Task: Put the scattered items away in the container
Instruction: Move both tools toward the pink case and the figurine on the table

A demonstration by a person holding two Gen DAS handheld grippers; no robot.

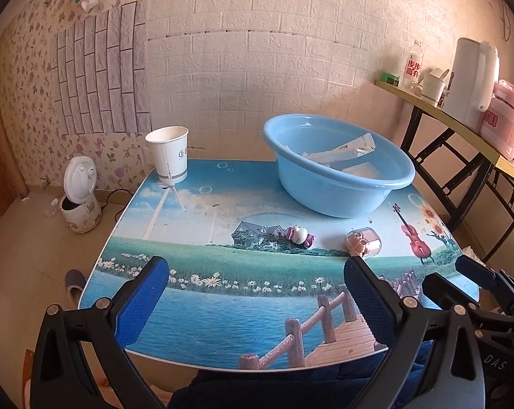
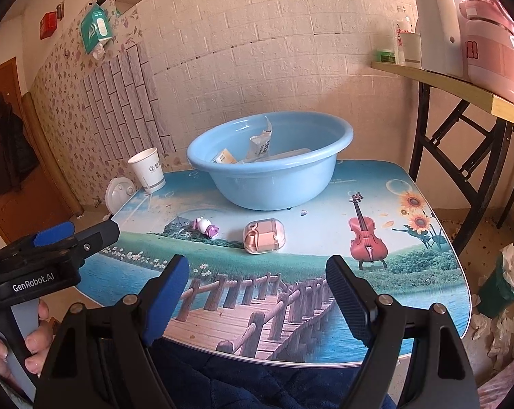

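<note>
Fingers of both grippers spread wide and empty above the near edge of a table (image 1: 188, 306).
Left gripper (image 1: 257, 293), right gripper (image 2: 257, 289). Far back, a blue basin (image 2: 270, 177) holds packets (image 2: 262, 145). Loose before it: a toy (image 2: 207, 227) and a clear case (image 2: 264, 237). Paper cup (image 1: 170, 153) far left. The left gripper's housing reads "GenRobot.AI".

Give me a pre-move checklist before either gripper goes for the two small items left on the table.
1. Right gripper open, nothing between the jaws: ok.
2. Left gripper open and empty: ok.
3. Clear case and pink toy lie apart on the table, nothing in front of them: ok.
4. Blue basin upright with room inside: ok.
5. All items in the basin: not ok.
6. Case lid latched: cannot tell.
</note>
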